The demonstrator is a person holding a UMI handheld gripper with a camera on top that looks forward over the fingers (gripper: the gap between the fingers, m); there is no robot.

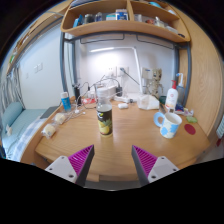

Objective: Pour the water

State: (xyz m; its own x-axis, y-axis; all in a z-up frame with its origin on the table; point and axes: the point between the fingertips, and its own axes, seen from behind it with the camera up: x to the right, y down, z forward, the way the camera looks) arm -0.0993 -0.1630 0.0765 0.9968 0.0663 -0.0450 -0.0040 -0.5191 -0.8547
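Observation:
A dark bottle (104,117) with a green-and-yellow label and a pale cap stands upright on the wooden desk (120,150), beyond my fingers and a little left of the line between them. A white mug with a blue print (169,124) sits to the right on the desk, its handle toward the bottle. My gripper (114,162) is open, its purple pads (83,160) spread wide over bare wood with nothing between them. It stands well short of both the bottle and the mug.
At the desk's back are a white spray bottle (172,97), a blue can (66,101), a white box (149,101) and cables. Crumpled tissues (50,129) lie at the left. A shelf (120,28) with several items hangs above. A bed (14,120) is on the left.

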